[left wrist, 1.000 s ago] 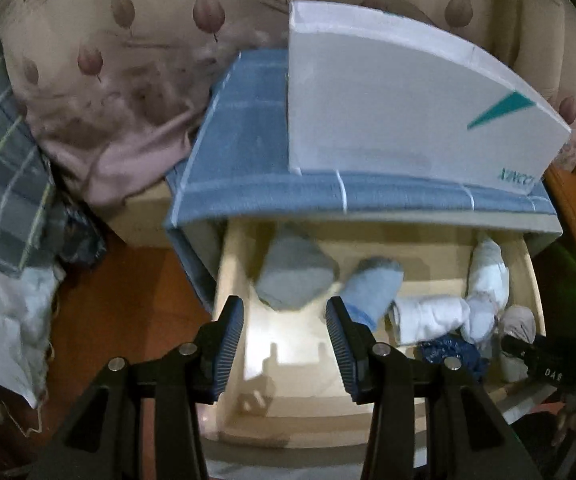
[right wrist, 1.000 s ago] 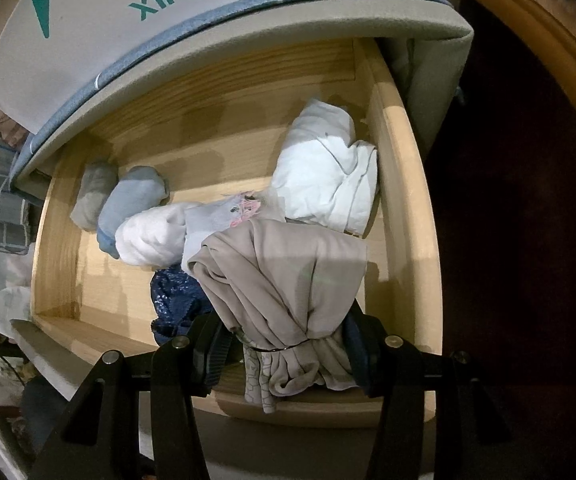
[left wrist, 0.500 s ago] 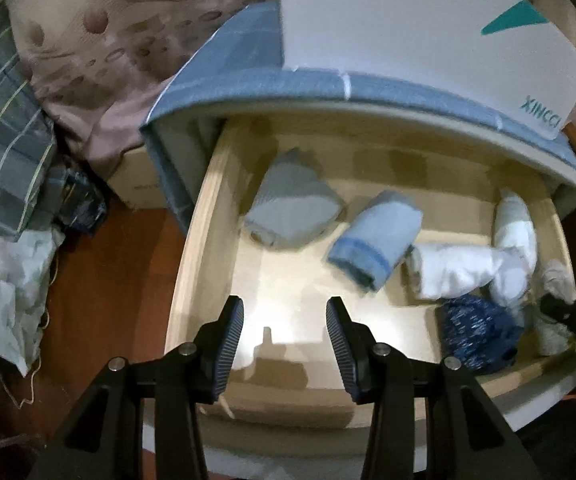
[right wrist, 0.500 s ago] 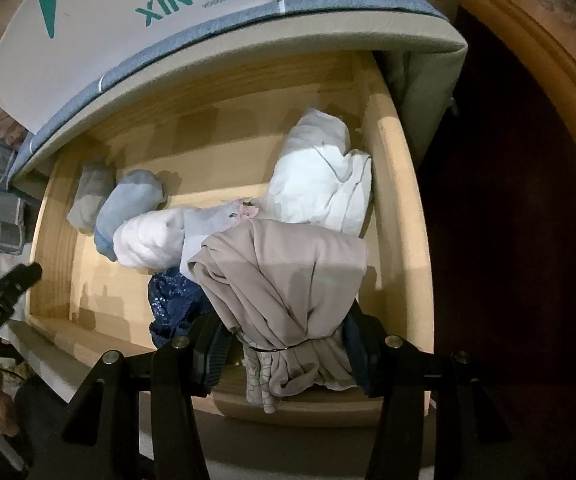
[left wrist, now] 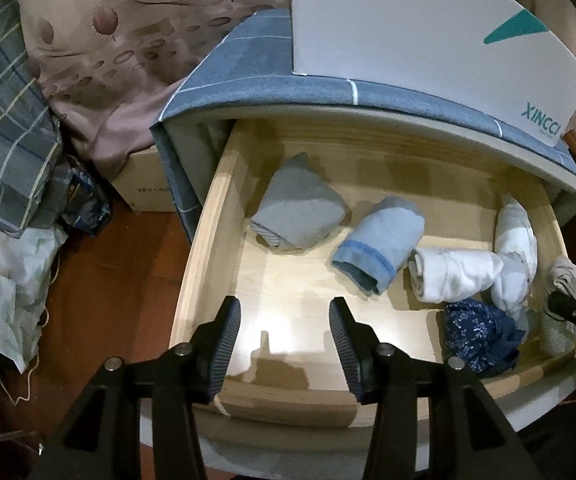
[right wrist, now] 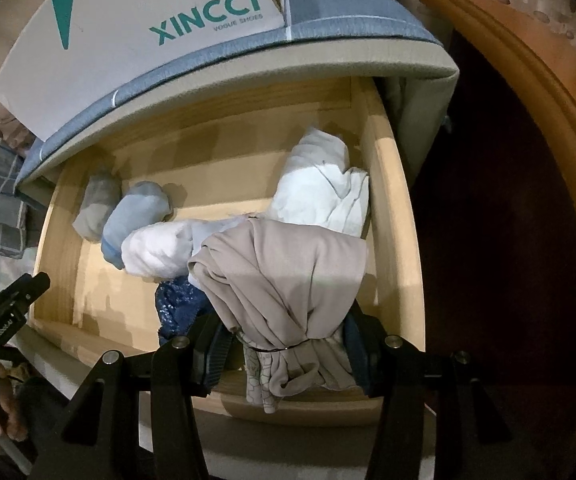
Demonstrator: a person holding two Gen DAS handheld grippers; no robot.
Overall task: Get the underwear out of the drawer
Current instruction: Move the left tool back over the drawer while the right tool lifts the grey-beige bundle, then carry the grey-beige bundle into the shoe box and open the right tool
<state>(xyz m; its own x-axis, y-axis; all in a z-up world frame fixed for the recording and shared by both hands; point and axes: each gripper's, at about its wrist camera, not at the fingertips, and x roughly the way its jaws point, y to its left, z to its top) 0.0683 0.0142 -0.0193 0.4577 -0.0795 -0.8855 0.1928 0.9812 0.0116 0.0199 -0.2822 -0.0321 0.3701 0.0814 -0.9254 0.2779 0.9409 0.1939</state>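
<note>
The wooden drawer [left wrist: 208, 248] stands open and holds rolled underwear: a grey roll [left wrist: 299, 214], a light blue roll [left wrist: 379, 246], a white roll [left wrist: 453, 274], a taller white bundle [left wrist: 515, 248] and a dark blue patterned piece [left wrist: 479, 334]. My left gripper [left wrist: 284, 350] is open and empty above the drawer's front left. My right gripper [right wrist: 284, 354] is shut on a beige piece of underwear [right wrist: 288, 280], held over the drawer's front right corner; it also shows in the left wrist view [left wrist: 565, 280].
A white XINCCI shoe box [right wrist: 128, 36] lies on the blue checked cloth [left wrist: 248, 76] over the cabinet top. Plaid fabric [left wrist: 4, 136] and crumpled bags [left wrist: 4, 280] lie on the red floor at left. A curved wooden frame [right wrist: 527, 92] stands at right.
My left gripper has pulled back and up, so more of the drawer shows. My right gripper has stayed shut on the beige underwear and lifted slightly.
</note>
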